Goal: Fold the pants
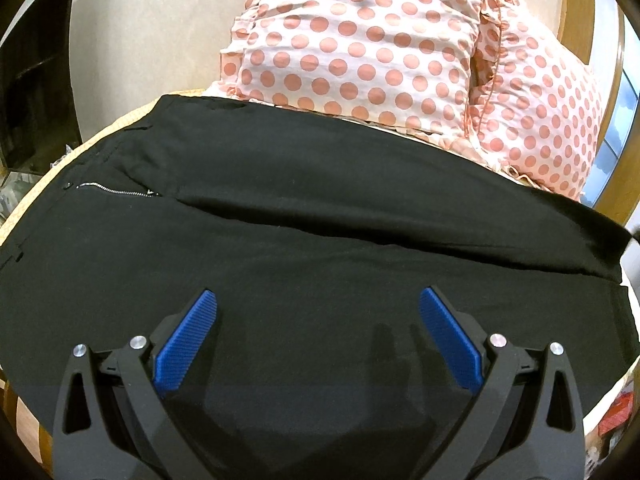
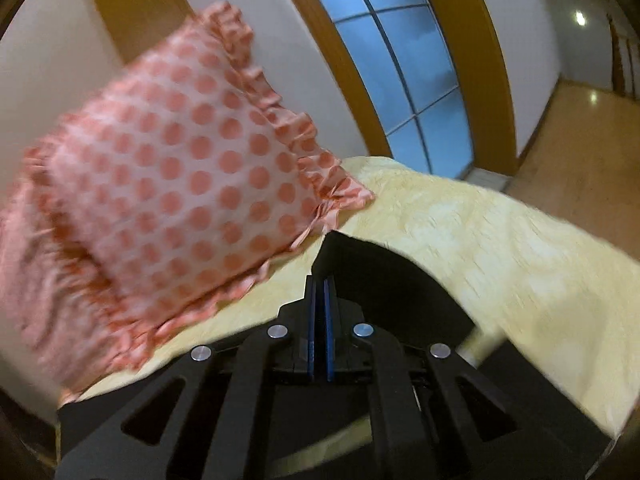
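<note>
The left gripper (image 1: 318, 304) hangs spread wide over flat black fabric pants (image 1: 320, 216) (zipper showing); the right gripper (image 2: 320, 292) pinches their lifted edge.

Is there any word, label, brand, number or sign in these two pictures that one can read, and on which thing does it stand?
None can be read.
Pants: plain black; a zipper shows, no label in view.
Pillows: dots only, no text.
Left gripper and right gripper: no markings visible.
Clutter at the lower right edge of the left wrist view: red and white shapes, too small and blurred to read.
</note>
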Action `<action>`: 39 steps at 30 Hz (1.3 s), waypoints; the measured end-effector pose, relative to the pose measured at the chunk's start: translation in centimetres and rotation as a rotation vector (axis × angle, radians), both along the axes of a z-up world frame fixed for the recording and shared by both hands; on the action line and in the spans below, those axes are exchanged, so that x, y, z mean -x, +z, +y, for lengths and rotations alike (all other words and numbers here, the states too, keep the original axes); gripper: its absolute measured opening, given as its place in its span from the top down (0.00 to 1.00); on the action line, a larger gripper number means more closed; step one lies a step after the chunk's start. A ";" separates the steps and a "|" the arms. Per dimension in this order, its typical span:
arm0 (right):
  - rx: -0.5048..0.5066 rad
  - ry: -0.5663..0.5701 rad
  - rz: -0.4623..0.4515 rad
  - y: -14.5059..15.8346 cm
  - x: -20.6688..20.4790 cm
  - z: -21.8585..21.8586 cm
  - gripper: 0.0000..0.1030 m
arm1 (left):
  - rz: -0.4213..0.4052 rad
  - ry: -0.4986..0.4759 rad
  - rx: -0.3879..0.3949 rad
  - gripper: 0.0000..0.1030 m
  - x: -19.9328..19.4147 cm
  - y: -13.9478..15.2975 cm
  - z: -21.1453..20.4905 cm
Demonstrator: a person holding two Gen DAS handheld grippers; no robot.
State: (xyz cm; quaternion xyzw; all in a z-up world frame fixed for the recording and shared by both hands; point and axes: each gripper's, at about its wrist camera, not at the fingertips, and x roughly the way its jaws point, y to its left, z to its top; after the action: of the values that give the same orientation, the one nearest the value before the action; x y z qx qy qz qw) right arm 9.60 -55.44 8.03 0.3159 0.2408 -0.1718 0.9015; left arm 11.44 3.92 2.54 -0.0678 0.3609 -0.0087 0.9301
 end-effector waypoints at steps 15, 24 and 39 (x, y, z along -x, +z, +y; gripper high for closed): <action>-0.370 -0.006 0.013 -7.6 10.1 0.9 0.41 | -0.009 -0.034 -0.069 0.02 0.6 0.3 -1.6; -0.416 -0.097 -0.039 -8.2 10.3 1.3 0.57 | -0.048 -0.031 0.011 0.02 1.0 1.2 -0.6; -0.469 -0.066 -0.250 -8.5 13.8 -0.5 0.98 | -0.071 0.012 -0.062 0.02 0.4 4.7 1.5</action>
State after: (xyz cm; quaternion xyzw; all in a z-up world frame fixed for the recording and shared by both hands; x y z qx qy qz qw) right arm -4.22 -55.94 -0.47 0.5424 0.1504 -0.1002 0.8205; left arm 11.00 5.39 7.24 -0.0405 0.3272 0.0057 0.9441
